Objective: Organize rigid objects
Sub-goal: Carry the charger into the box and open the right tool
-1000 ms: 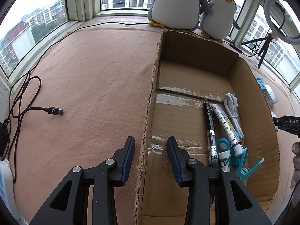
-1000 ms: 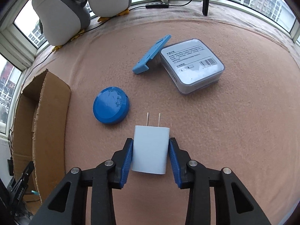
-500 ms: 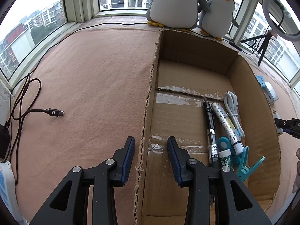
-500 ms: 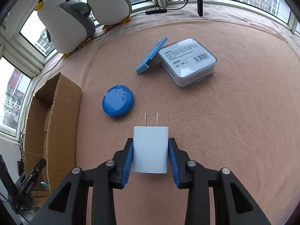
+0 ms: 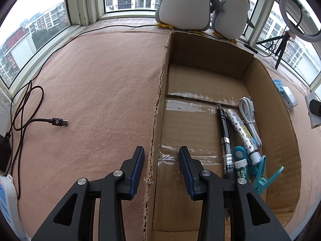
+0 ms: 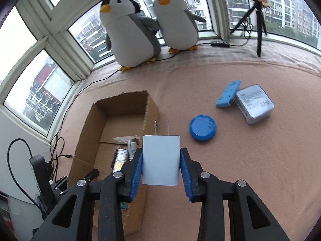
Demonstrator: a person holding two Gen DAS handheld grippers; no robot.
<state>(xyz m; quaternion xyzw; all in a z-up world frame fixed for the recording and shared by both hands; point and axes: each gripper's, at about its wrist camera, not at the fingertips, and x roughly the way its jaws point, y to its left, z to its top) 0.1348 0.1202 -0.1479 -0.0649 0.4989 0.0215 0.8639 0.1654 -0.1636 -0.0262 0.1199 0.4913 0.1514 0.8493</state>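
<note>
Gripping a white charger [image 6: 160,160] by its two flat sides, the right claw [image 6: 161,150] is closed narrow on it, prongs pointing fwd and away from the pads. That makes sense: the flat faces give the pads full contact and the prongs stay free. The charger hangs clear of the desk [image 6: 240,170], and from the right wrist view it sits over the near right wall of the cardboard box [image 6: 120,104]. My read is it's mid-carry to the box, not yet over the floor of it.

Inside the box, a black pen [image 5: 224,132], a patterned tube [image 5: 242,132], a white cord [image 5: 249,116] and a teal clip [image 5: 262,172] lie packed along the right wall, roughly parallel. Prob. done that way to leave the middle and left of the box floor bare for bulkier stuff like this charger.

The left claw [image 5: 162,150] holds nothing. Its pads stand a narrow gap apart, w/ the torn left wall of the box seen between them but not pinched. It looks parked there, out of the drop path.

Left out on the desk: a blue round lid [image 6: 202,128], plus a blue flat piece [image 6: 228,96] leaning against a clear case [image 6: 254,103], both well apart from the box. Those look like later pickups.
</note>
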